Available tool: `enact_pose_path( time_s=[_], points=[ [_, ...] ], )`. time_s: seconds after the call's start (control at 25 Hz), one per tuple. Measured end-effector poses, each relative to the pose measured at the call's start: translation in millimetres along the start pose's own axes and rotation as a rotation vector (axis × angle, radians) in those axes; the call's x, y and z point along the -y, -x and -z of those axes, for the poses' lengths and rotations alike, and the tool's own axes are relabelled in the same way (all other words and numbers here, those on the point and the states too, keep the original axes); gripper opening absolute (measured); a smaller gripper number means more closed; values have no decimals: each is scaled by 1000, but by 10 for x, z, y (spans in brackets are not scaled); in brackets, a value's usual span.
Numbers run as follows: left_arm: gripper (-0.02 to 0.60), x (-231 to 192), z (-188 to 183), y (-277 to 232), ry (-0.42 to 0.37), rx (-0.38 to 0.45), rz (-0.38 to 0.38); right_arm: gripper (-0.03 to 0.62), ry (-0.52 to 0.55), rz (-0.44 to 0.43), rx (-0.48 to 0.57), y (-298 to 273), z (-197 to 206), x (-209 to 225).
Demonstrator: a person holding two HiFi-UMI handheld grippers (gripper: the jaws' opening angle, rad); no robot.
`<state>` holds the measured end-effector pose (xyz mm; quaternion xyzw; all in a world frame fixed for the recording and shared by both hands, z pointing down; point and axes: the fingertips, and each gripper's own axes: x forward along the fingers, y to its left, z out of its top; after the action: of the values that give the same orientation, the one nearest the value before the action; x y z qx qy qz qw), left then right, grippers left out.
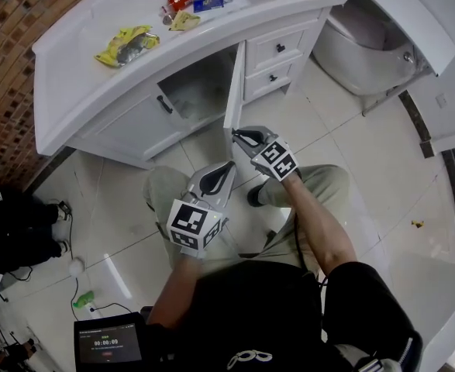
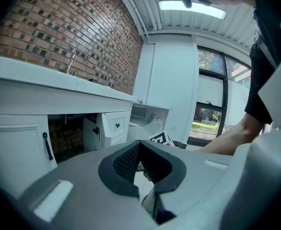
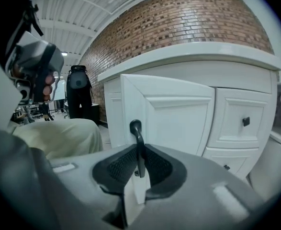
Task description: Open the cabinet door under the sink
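The white vanity (image 1: 72, 76) has its right-hand cabinet door (image 1: 234, 91) swung out edge-on, and the dark space under the sink (image 1: 196, 91) shows behind it. My right gripper (image 1: 246, 136) is at the door's free edge. In the right gripper view the door's thin black handle (image 3: 137, 138) stands upright between the pads, with the right gripper (image 3: 139, 169) shut on it. My left gripper (image 1: 219, 178) hangs lower and nearer me, above my knee, shut on nothing. From the left gripper view, the left gripper (image 2: 141, 164) points at the open compartment (image 2: 66, 138).
The left cabinet door (image 1: 134, 122) is closed, its black handle (image 1: 165, 104) showing. Two drawers (image 1: 277, 49) sit to the right of the open door, and a white toilet (image 1: 359, 45) beyond. Packets (image 1: 126, 45) lie on the counter. A person in black (image 1: 10, 231) stands left.
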<state>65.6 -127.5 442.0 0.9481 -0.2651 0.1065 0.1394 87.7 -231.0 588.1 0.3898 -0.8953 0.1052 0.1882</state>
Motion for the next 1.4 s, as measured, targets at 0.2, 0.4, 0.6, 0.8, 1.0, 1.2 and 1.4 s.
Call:
enact_pose_path(
  time_s=[0.2, 0.4, 0.6, 0.8, 1.0, 1.2, 1.4],
  points=[
    [15, 116, 26, -78, -5, -4, 25, 29, -1, 49, -11, 295, 146, 205],
    [15, 275, 44, -197, -14, -14, 59, 24, -16, 122, -13, 566, 263, 452],
    [15, 398, 55, -321, -23, -22, 87, 15, -54, 230, -16, 854, 389, 819],
    [15, 540, 83, -436, -36, -35, 111, 8, -78, 279, -16, 1025, 468, 1106],
    [15, 662, 99, -500, -50, -46, 122, 8, -135, 308, 20, 1177, 529, 1291],
    [15, 683, 101, -541, -56, -55, 125, 9, -146, 333, 19, 1267, 584, 1304],
    [15, 773, 94, -581, -66, -55, 133, 9, -170, 402, 32, 1494, 601, 1306]
  ],
)
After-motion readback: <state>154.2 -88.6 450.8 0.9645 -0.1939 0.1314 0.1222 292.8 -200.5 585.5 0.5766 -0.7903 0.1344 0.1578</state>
